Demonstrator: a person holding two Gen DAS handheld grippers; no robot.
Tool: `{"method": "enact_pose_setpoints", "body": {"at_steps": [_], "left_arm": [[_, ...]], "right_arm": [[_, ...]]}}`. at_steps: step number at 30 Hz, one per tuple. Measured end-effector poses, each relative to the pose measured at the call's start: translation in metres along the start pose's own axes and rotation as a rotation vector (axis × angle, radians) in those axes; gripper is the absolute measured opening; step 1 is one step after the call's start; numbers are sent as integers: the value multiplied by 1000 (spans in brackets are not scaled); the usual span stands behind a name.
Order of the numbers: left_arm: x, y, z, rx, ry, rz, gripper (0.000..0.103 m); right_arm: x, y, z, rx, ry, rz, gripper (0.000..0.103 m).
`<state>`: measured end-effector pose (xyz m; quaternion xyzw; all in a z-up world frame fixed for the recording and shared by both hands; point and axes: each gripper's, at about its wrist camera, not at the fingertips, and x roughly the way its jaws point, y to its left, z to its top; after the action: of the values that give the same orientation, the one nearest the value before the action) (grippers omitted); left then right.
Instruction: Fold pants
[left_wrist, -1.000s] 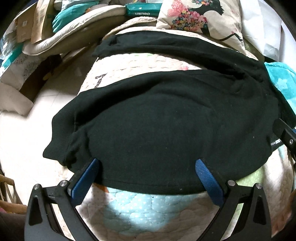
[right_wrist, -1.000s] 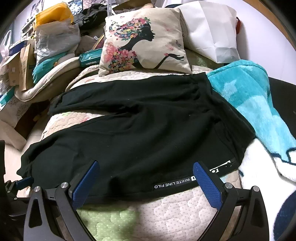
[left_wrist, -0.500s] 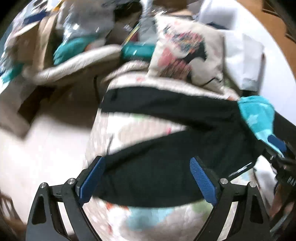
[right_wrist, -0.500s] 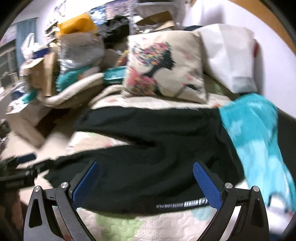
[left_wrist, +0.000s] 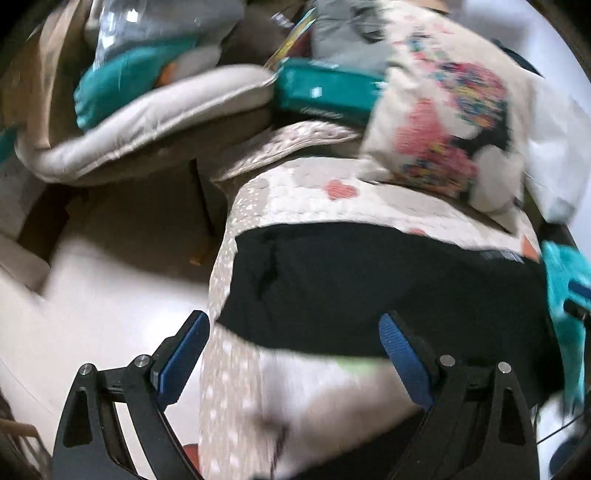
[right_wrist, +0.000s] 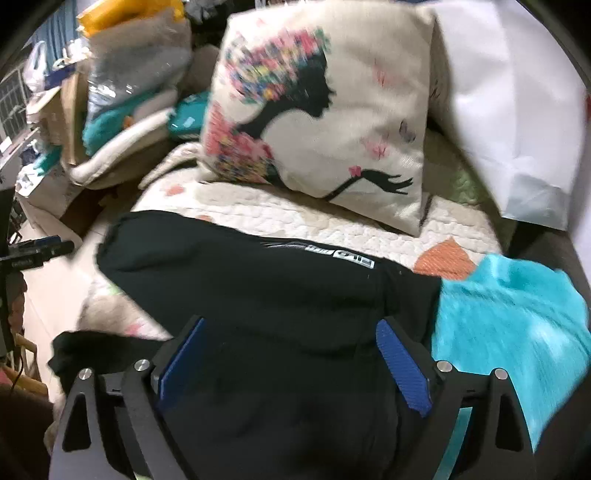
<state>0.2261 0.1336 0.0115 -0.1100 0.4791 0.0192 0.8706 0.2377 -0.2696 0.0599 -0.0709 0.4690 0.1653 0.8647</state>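
Black pants (left_wrist: 369, 280) lie on a quilted cream bedspread (left_wrist: 314, 199), folded lengthwise with one leg laid over the other. In the right wrist view the pants (right_wrist: 258, 295) show a white printed label strip along the far edge. My left gripper (left_wrist: 291, 354) is open, with blue pads (left_wrist: 181, 354) wide apart, above the pants' near left edge. My right gripper (right_wrist: 291, 354) is open and hovers over the black cloth; nothing is between its pads (right_wrist: 402, 369). Both views are motion-blurred.
A cushion with a floral silhouette print (right_wrist: 321, 110) leans at the bed's far side, with a white bag (right_wrist: 517, 110) beside it. A turquoise fleece blanket (right_wrist: 517, 325) lies right of the pants. Piled bedding and boxes (left_wrist: 129, 92) crowd the far left; floor (left_wrist: 92, 295) lies left of the bed.
The near leg has been carried over onto the far leg, so the pants now lie doubled. Both grippers have moved forward and lifted; both stay open.
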Motion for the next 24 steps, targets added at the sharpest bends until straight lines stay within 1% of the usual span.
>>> {"method": "enact_pose_setpoints", "body": {"at_steps": [2, 4, 7, 9, 12, 14, 17, 18, 19, 21, 23, 24], "left_arm": [[21, 8, 9, -29, 7, -7, 93], [43, 16, 22, -42, 12, -9, 93], [69, 25, 40, -26, 5, -9, 93], [84, 29, 49, -15, 11, -23, 93], [105, 32, 55, 3, 35, -54, 93], [119, 30, 55, 29, 67, -78, 93], [130, 21, 54, 80, 84, -108, 94], [132, 19, 55, 88, 83, -111, 97], [135, 18, 57, 92, 90, -111, 99], [138, 18, 60, 84, 109, -127, 100], [138, 18, 58, 82, 106, -123, 100], [136, 17, 56, 88, 104, -121, 93]], "right_arm": [[30, -8, 15, -7, 34, 11, 94], [49, -12, 25, -18, 50, 26, 94], [74, -20, 41, -29, 65, 51, 94], [91, -26, 50, -29, 75, 88, 94], [112, -32, 57, -40, 95, 102, 93], [126, -35, 61, -48, 109, 115, 91], [144, -30, 62, -87, 137, 134, 91], [152, -27, 62, -116, 150, 123, 91], [157, -26, 63, -131, 154, 115, 92], [163, -22, 66, -158, 139, 104, 94], [164, -18, 66, -176, 139, 94, 94], [162, -14, 63, -191, 136, 95, 89]]}}
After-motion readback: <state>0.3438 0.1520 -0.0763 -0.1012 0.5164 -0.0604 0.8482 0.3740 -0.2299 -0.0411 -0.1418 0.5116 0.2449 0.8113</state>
